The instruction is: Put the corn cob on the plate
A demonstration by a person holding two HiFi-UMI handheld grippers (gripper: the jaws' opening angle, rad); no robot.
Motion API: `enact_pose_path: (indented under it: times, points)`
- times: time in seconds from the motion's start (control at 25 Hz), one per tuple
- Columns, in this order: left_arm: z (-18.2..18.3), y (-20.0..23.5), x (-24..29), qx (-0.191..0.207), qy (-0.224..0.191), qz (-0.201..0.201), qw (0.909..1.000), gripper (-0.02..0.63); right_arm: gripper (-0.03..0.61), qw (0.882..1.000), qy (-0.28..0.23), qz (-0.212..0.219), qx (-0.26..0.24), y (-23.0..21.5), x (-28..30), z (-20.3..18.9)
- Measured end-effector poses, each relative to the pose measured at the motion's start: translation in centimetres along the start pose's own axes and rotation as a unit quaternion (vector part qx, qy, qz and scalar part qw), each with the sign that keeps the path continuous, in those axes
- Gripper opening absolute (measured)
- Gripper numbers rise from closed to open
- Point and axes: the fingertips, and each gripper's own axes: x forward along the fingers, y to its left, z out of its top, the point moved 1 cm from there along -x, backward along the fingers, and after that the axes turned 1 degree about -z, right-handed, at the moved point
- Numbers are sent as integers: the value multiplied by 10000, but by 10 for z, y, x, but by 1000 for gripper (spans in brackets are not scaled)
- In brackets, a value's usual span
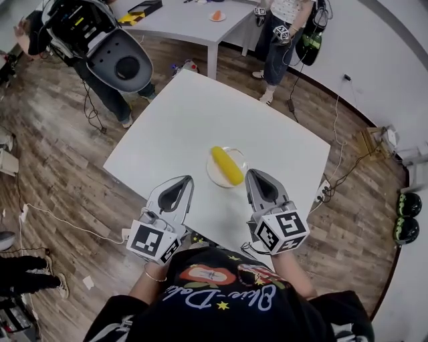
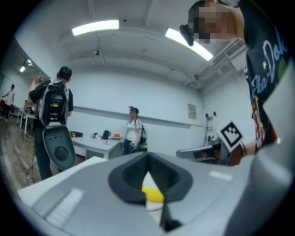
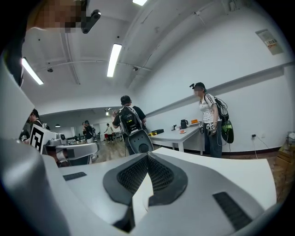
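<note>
Since corn cob [image 1: 227, 165] lies on plate [image 1: 209, 175], mid-tabletop [image 1: 174, 127], task judged done: left gripper [image 1: 189, 179], right gripper [image 1: 251, 172] idle near edge, fingers closed, empty.

- In the left gripper view the corn cob [image 2: 152, 195] shows only as a yellow scrap through the slit between the jaws. The gripper's grey housing hides the rest.
- In the head view the cob covers the middle of the plate [image 1: 211, 173].
- The near edge of the white table [image 1: 174, 133] is hidden behind the left gripper [image 1: 188, 179], the right gripper [image 1: 250, 172] and the wearer's dark shirt [image 1: 227, 300].
- The far table [image 1: 187, 27] is cut off by the top edge. The orange thing [image 1: 216, 15] on it is too small to tell.
- The person [image 1: 284, 33] at the far right is cut off above the chest.
</note>
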Motion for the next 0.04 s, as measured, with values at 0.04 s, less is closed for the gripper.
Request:
enact_pose_path:
  times: [0.04]
  points:
    - [0, 1, 1, -3, 7, -1, 10000, -10, 14, 10000, 2, 5, 29, -1, 1, 1]
